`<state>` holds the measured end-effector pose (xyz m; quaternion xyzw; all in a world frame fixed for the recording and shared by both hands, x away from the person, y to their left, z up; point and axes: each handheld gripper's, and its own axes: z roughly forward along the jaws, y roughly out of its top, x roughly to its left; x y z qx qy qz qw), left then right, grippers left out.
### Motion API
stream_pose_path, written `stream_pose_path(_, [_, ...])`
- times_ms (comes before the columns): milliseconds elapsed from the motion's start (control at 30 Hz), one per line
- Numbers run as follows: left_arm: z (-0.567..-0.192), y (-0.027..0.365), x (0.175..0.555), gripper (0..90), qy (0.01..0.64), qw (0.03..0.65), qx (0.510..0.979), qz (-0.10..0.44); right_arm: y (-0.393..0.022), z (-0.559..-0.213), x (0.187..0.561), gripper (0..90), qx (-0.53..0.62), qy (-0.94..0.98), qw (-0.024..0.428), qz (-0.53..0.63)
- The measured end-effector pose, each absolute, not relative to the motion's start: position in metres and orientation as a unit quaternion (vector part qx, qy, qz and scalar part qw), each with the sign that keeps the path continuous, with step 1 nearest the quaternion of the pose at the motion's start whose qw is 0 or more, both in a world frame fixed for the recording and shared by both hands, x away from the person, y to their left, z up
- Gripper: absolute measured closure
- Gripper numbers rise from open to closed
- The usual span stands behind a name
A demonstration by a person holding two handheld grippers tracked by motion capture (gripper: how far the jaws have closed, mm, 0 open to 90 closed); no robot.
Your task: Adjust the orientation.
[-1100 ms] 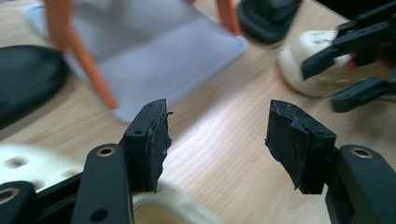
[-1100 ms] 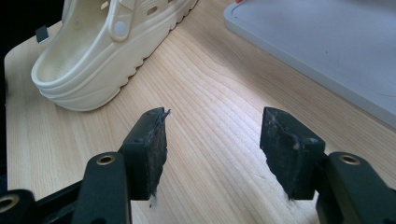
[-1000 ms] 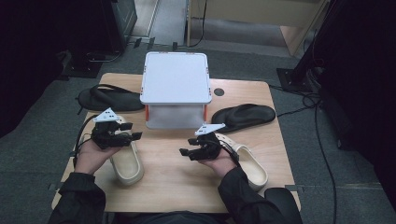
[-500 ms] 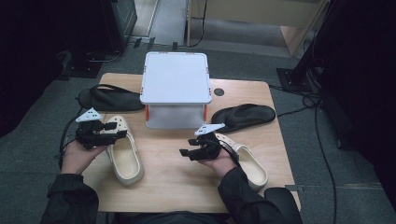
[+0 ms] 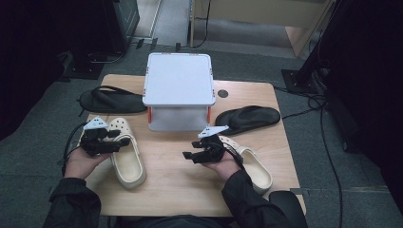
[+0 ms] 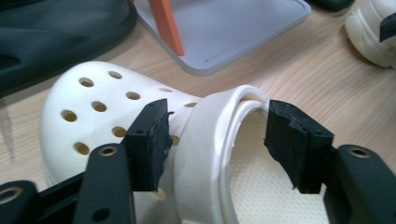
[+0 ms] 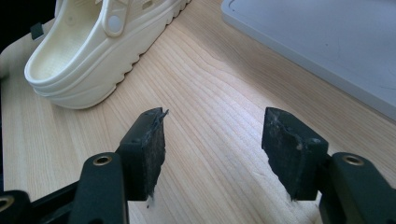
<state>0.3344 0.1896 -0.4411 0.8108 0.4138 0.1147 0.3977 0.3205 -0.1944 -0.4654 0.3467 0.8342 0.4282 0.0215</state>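
Left gripper poised at the left cream clog, which lies sole-down on the wooden table near its left edge, toe toward the far side. The jaws stand apart, astride the folded heel strap and the collar of the clog's opening: one jaw outside against the perforated upper, the other over the footbed; nothing is pinched yet. For a sound grasp, a reasonable course is to lower the jaws until strap and collar wall sit well between the pads, then close squarely, since a bite on the strap alone would probably let the clog swing or slip. Right gripper hovers over bare wood at mid-table, jaws spread and empty, with the right cream clog just beside that hand.

Surface: pale wood-grain tabletop carrying a grey two-tier shoe rack with orange posts at the far centre, a black flip-flop to its left and a second black flip-flop to its right, each well apart from the clogs. A dark round grommet sits beside the rack.

Room: dim, with grey carpet, cables on the floor at right, and dark equipment stands behind
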Motion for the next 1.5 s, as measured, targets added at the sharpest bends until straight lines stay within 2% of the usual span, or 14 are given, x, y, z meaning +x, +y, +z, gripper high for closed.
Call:
stream_pose_path(167, [-0.443,0.195,0.334,45.3,0.411,0.403,0.809,0.117,-0.194,-0.466,0.32,39.5,0.348,0.835,0.021,0.426])
stream_pose_path(300, [-0.44,0.198,0.333,58.6,0.406,0.41,0.809,0.109,-0.193,-0.467,0.321,39.0,0.35,0.834,0.022,0.425])
stream_pose_path(433, [-0.44,0.202,0.335,62.0,0.407,0.417,0.806,0.097,-0.194,-0.467,0.321,39.0,0.351,0.834,0.02,0.426])
stream_pose_path(533, [-0.434,0.2,0.333,71.4,0.402,0.417,0.808,0.105,-0.193,-0.467,0.32,39.1,0.35,0.834,0.019,0.425])
stream_pose_path(1033, [-0.431,0.2,0.332,77.6,0.399,0.416,0.81,0.108,-0.192,-0.467,0.32,39.1,0.351,0.834,0.015,0.425])
stream_pose_path(1267, [-0.419,0.201,0.326,81.1,0.385,0.445,0.801,0.112,-0.193,-0.467,0.321,39.1,0.351,0.832,0.014,0.428])
stream_pose_path(1500, [-0.411,0.171,0.319,81.6,0.335,0.447,0.824,0.096,-0.194,-0.467,0.322,39.1,0.356,0.83,0.009,0.43])
